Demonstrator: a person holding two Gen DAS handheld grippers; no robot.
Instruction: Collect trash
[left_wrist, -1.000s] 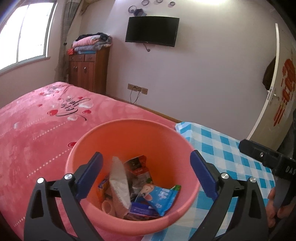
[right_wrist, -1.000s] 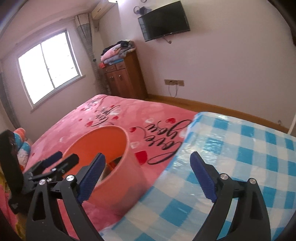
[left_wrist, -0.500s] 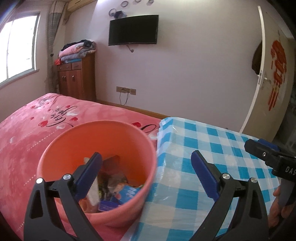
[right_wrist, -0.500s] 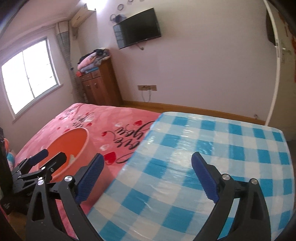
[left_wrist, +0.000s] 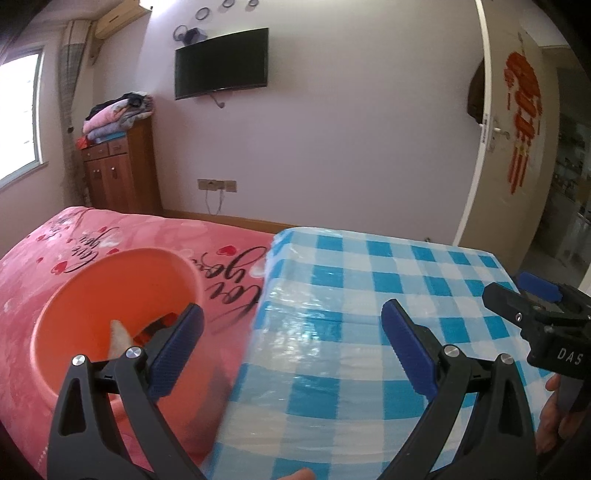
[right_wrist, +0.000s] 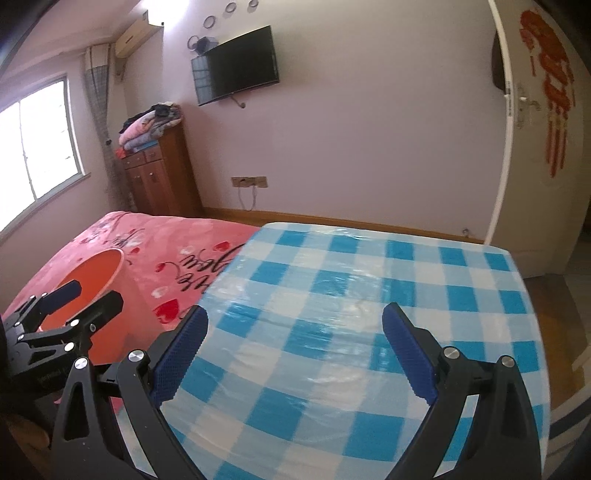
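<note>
Both jaws stand wide apart and empty: the left hand-held gripper (left_wrist: 291, 343) hangs over the bench (left_wrist: 369, 295) edge, the right hand-held gripper (right_wrist: 295, 350) over its checked cloth. The orange bin (left_wrist: 110, 295), trash inside, sits left of both on the pink bed (left_wrist: 129, 236). No litter shows ahead; likely best to scan slowly, jaws spread, before committing.

Blue-checked bench (right_wrist: 369, 306) sits bare under shiny plastic, and just beside it the orange bucket (left_wrist: 110, 291) rests on the pink bed (left_wrist: 122, 236).
</note>
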